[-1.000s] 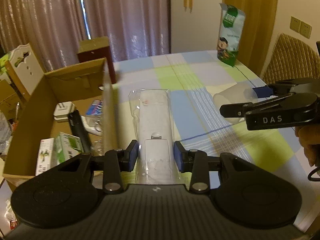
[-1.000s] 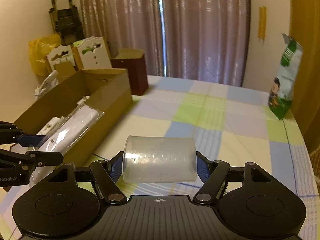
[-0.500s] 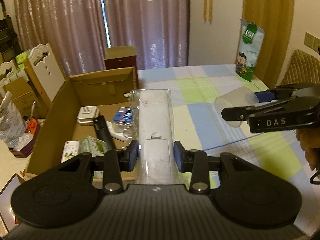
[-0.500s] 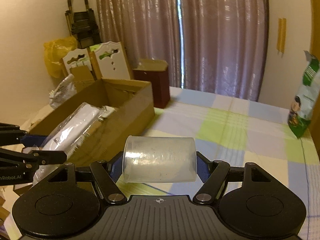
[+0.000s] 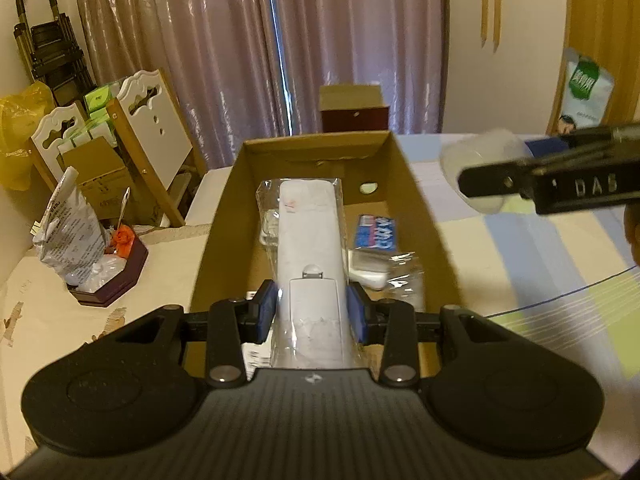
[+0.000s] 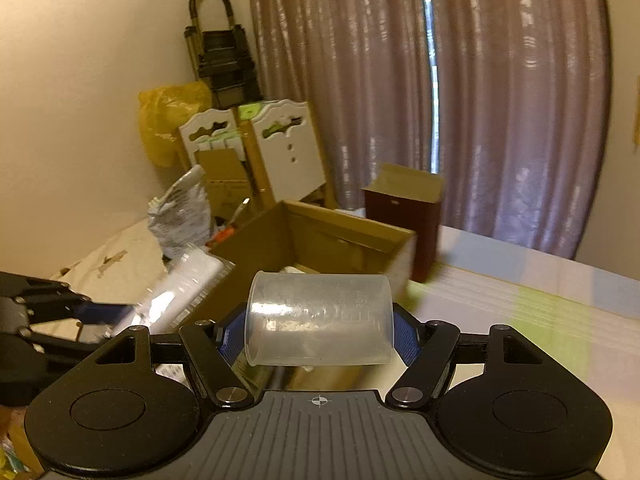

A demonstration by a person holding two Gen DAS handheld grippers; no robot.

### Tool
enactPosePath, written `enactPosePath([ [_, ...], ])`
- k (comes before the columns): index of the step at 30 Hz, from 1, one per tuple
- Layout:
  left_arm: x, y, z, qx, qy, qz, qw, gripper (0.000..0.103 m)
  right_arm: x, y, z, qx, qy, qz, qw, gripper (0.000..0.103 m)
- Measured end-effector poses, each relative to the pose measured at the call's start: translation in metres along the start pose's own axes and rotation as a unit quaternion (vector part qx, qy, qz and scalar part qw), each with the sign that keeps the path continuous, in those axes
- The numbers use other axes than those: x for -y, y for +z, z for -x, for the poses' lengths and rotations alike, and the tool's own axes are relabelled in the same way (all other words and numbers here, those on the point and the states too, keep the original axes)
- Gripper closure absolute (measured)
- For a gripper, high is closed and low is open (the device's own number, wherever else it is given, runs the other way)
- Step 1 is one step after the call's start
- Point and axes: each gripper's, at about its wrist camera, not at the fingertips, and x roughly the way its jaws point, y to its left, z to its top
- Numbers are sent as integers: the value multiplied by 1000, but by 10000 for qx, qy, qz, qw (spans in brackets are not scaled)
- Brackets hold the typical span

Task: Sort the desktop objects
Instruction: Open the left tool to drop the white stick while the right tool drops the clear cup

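Background: mauve curtains (image 5: 224,60); bench (image 5: 520,264) under a checked cloth.
Box: open cardboard box (image 5: 416,208) on the bench, holding a blue packet (image 5: 376,233).
Left gripper (image 5: 312,312): fingers clamped on a white remote in clear wrap (image 5: 310,248), held over the box interior.
Right gripper (image 6: 320,338): fingers clamped on a translucent measuring cup (image 6: 318,320), lying sideways, in the air near the box's right wall.

Both grippers swing left, toward the cardboard box (image 5: 416,216).
The left gripper (image 5: 312,312) now holds the wrapped remote (image 5: 310,240) above the box interior; the right gripper (image 6: 319,338) brings the plastic cup (image 6: 319,320) to the box's near edge.
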Motion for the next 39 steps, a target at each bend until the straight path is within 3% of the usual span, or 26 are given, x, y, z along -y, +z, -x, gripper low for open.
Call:
enactPosePath([
  [8,-18,-5,-47,-326,-139,-18,9994,70,-20,15,-59,-254,34,159,9995,32],
  [15,-26,-13,-64,-451,-215,38,9987,70,-18,12,-83,-423,-4,147,9990,32],
  [39,-29,-19,-54,-416,-78,160,9990,66,-26,0,-99,-785,117,328,9963,32],
])
